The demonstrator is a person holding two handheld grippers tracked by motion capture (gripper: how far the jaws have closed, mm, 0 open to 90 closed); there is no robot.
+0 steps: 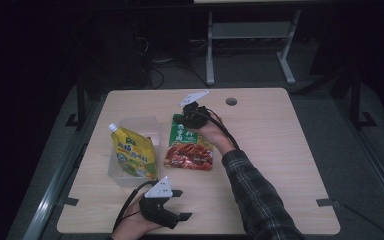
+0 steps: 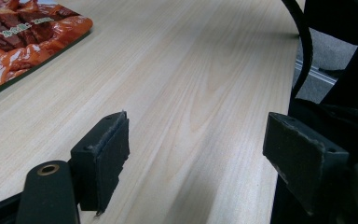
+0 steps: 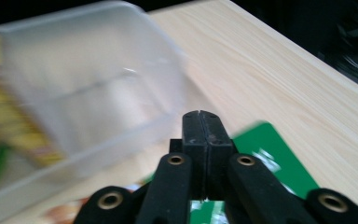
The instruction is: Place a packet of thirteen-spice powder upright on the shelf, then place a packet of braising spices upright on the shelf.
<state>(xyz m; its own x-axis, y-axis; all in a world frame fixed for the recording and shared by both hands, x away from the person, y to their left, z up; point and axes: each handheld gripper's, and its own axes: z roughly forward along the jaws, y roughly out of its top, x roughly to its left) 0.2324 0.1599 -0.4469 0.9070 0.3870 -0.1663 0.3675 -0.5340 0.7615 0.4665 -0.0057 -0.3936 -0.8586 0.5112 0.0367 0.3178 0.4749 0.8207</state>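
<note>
Right gripper (image 1: 187,116), jaws pressed together on nothing, hovers over the top end of the red-and-green snack packet (image 1: 189,149), whose long axis runs from the table's (image 1: 280,150) near edge to its far edge; left gripper (image 1: 180,204) rests wide open by the near edge.

The left gripper (image 1: 177,204) rests low with jaws spread wide, while the right gripper (image 1: 184,116), on an outstretched plaid-sleeved forearm (image 1: 260,197), has its jaws pressed together.

Light wood table (image 1: 275,150) with rounded corners and a round cable hole (image 1: 231,101) near its far edge. Grey floor (image 1: 365,165) around it. Beyond the far edge, a white metal frame (image 1: 250,45) with two feet, cables (image 1: 165,70) on the floor beside it. Dark stand legs (image 1: 352,90) at the sides. Room dim, back in shadow; table lit from above.
</note>
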